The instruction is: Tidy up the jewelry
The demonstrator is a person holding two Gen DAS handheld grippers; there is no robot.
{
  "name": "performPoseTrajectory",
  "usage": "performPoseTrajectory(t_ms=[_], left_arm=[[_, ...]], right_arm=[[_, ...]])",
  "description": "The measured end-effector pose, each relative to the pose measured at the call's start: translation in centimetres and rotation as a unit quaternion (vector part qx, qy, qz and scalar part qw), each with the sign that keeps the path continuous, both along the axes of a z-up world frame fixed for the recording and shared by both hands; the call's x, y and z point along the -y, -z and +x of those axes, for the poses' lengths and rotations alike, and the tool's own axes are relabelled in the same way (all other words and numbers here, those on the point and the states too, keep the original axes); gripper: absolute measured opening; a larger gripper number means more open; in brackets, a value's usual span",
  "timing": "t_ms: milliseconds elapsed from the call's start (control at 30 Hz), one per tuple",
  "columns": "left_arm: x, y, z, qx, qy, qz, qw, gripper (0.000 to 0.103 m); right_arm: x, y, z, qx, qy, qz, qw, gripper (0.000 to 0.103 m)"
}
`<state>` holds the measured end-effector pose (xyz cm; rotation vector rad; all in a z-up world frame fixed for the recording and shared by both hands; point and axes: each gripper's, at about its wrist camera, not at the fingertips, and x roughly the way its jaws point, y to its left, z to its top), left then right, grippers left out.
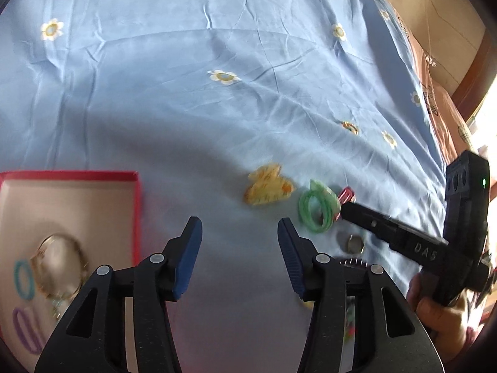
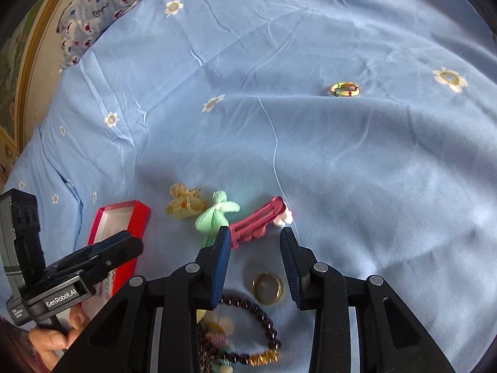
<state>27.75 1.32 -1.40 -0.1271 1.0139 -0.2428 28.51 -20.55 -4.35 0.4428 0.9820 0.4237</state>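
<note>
We hold our left gripper (image 1: 239,248) with its blue pads spread wide and nothing between them, hovering above the blue flowered sheet (image 1: 186,118) just right of the red box (image 1: 136,205). Inside that box lie a gold bangle (image 1: 59,264), a teal hair tie (image 1: 23,279) and a purple hair tie (image 1: 26,331). Our right gripper (image 2: 255,255) is also parted and grips nothing; its left pad sits just in front of the pink hair clip (image 2: 257,217), though we cannot tell if they touch. Right of the box, in order, lie a yellow claw clip (image 2: 184,203), a green scrunchie (image 2: 216,214) and the pink clip. A gold ring (image 2: 267,287) and a dark beaded bracelet (image 2: 264,332) lie below the right gripper's fingers. A multicoloured hair tie (image 2: 344,89) lies well beyond the box, far up the sheet.
</note>
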Motion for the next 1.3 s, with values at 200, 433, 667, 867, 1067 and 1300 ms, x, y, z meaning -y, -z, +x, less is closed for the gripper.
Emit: performPoseTrajectory(t_ms=[200, 433, 667, 867, 1067, 1300], left_arm=[[0.6, 0.4, 3.1, -0.010, -0.003, -0.028, 0.9996, 0.053], [1.9, 2.0, 5.0, -0.026, 0.012, -0.023, 0.9993, 0.053], [1.8, 3.1, 4.5, -0.029, 0.024, -0.009, 0.9993, 0.037], [0.8, 2.3, 2.6, -0.020, 0.019, -0.018, 0.9995, 0.037], [-0.9, 0.9, -0.5, -0.009, 0.010, -0.034, 0.9993, 0.037], [-3.2, -0.5, -4.7, 0.004, -0.010, -0.060, 0.9981, 0.037]], right_arm=[[0.1, 0.3, 1.2, -0.002, 0.006, 0.016, 1.000, 0.035], [0.1, 0.6, 1.8, -0.001, 0.000, 0.022, 1.000, 0.035], [-0.4, 0.5, 1.9, 0.001, -0.013, 0.010, 1.000, 0.035], [-1.5, 0.4, 1.7, 0.009, -0.031, -0.019, 0.999, 0.024], [-2.7, 0.2, 0.5, 0.016, -0.057, -0.018, 0.998, 0.010], [-3.9, -1.1, -2.1, 0.031, -0.089, -0.006, 0.996, 0.010]])
